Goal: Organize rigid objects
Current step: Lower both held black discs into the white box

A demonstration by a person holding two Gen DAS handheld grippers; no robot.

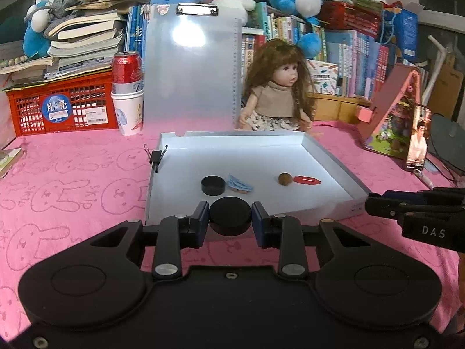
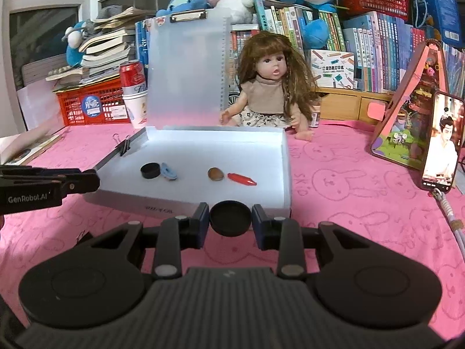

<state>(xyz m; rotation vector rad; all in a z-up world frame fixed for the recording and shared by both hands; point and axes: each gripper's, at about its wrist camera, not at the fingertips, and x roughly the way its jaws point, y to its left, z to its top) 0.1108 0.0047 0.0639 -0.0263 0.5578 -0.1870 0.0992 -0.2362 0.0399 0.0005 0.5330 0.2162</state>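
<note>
A white open box point(image 1: 328, 157) point(image 2: 286, 157) lies on the pink cloth, its clear lid standing up behind. Inside are a black round cap point(image 1: 213, 185) point(image 2: 150, 170), a blue clip point(image 1: 239, 184) point(image 2: 169, 171), a brown nut point(image 1: 285, 179) point(image 2: 215, 173) and a red piece point(image 1: 307, 180) point(image 2: 241, 179). My left gripper point(image 1: 230, 219) is shut on a black round lid point(image 1: 230, 216) at the box's near edge. My right gripper point(image 2: 230, 218) is shut on another black round lid point(image 2: 230, 217) just before the box's front wall. Each gripper shows at the edge of the other's view.
A black binder clip point(image 1: 156, 157) point(image 2: 125, 147) grips the box's left wall. A doll point(image 1: 279, 93) point(image 2: 270, 87) sits behind the box. A red can in paper cups point(image 1: 128, 87), a red crate point(image 1: 61, 107), books and plush toys line the back. A phone point(image 2: 443, 142) leans at right.
</note>
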